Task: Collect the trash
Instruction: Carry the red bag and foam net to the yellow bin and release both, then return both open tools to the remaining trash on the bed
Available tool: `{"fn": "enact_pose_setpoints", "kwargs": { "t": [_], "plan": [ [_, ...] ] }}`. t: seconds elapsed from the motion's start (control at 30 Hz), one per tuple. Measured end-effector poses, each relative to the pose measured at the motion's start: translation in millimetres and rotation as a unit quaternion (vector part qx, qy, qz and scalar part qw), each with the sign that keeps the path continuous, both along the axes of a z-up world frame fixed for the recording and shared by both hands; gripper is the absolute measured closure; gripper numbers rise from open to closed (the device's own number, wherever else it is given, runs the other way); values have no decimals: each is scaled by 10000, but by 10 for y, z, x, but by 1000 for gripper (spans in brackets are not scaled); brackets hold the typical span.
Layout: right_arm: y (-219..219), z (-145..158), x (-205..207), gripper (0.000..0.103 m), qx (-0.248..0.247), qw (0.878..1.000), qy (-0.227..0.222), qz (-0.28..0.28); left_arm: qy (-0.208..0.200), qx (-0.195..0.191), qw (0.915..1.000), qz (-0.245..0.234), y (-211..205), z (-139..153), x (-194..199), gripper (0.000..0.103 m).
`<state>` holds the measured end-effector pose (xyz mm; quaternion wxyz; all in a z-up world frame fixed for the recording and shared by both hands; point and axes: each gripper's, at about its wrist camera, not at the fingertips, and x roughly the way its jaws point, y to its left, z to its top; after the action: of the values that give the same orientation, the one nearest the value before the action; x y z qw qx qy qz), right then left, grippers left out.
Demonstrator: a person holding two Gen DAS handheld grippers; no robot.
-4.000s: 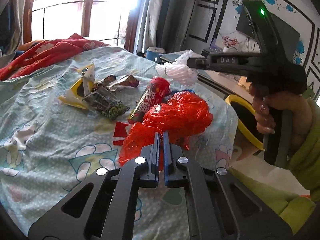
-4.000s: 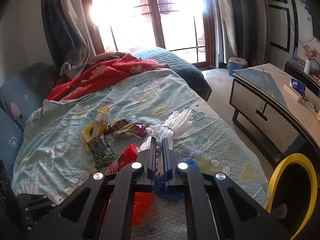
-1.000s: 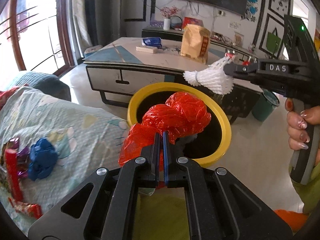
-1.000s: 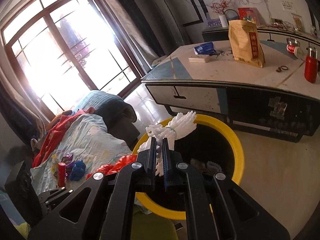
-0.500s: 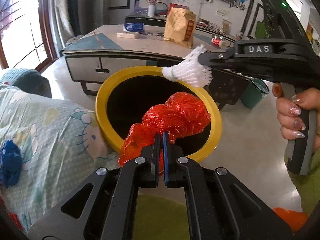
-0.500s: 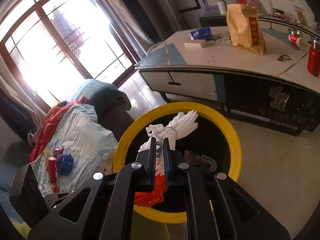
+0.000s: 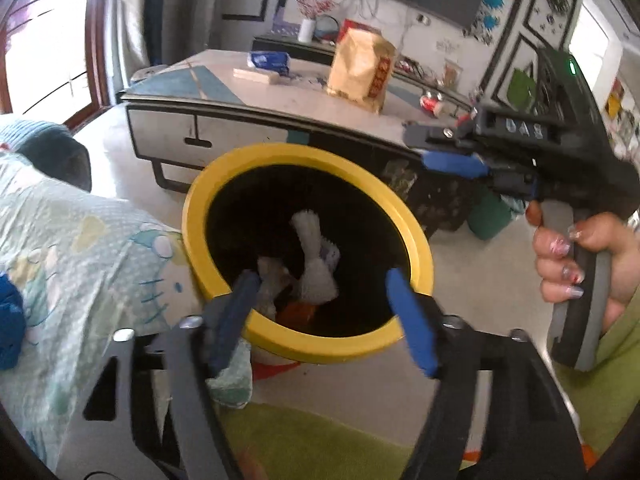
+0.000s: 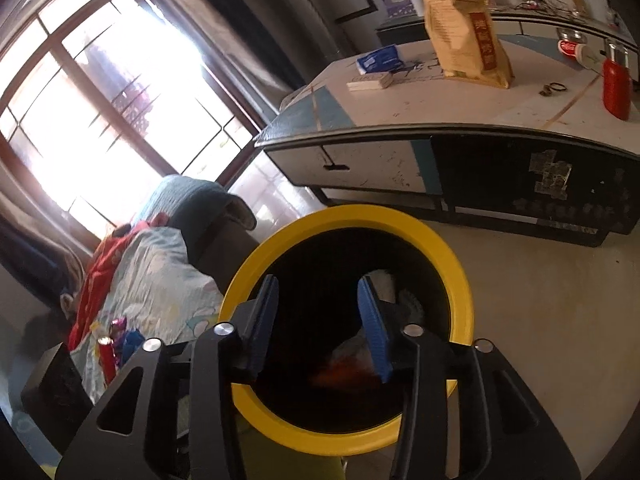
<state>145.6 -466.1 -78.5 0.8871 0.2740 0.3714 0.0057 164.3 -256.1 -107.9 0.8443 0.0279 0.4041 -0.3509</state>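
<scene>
A yellow-rimmed black bin (image 7: 224, 178) stands on the floor beside the bed; it also shows in the right wrist view (image 8: 460, 280). Inside lie the white foam net (image 7: 316, 264) and the red plastic bag (image 7: 298, 312), the bag dim in the right wrist view (image 8: 344, 364). My left gripper (image 7: 320, 284) is open and empty over the bin's near rim. My right gripper (image 8: 316, 292) is open and empty above the bin mouth; it also shows in the left wrist view (image 7: 436, 148). More wrappers and a red can (image 8: 106, 356) lie on the bed.
The bed with a light blue cartoon sheet (image 7: 80, 248) is left of the bin, with a blue wad (image 7: 10, 320) on it. A low cabinet (image 7: 224, 132) with a paper bag (image 7: 360, 72) stands behind the bin. A green mat (image 7: 320, 444) lies below.
Both grippers have opened over the bin. The red bag and the white foam net have dropped from them into the bin.
</scene>
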Motion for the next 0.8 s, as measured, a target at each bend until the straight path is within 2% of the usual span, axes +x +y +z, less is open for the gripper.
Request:
{"fn": "enact_pose_setpoints", "kwargs": {
  "t": [0.03, 0.13, 0.33, 0.43, 0.67, 0.8],
  "plan": [
    [-6, 6, -9, 47, -25, 10000, -21, -48, 5, -41, 10000, 63, 26, 15, 7, 22],
    [32, 38, -60, 42, -114, 9998, -63, -176, -76, -182, 9993, 310, 159, 113, -10, 11],
    [130, 129, -147, 31, -428, 9981, -155, -404, -290, -380, 9958, 780, 468, 332, -54, 11],
    [260, 180, -182, 31, -618, 9967, -255, -467, -444, -406, 9935, 969, 630, 423, -97, 11],
    [688, 246, -199, 30, -972, 9943, -412, -158, -721, -412, 9865, 1411, 1007, 577, -234, 11],
    [975, 278, -207, 30, -1071, 9931, -432, 208, -789, -577, 9831, 1549, 1196, 662, -308, 11]
  ]
}}
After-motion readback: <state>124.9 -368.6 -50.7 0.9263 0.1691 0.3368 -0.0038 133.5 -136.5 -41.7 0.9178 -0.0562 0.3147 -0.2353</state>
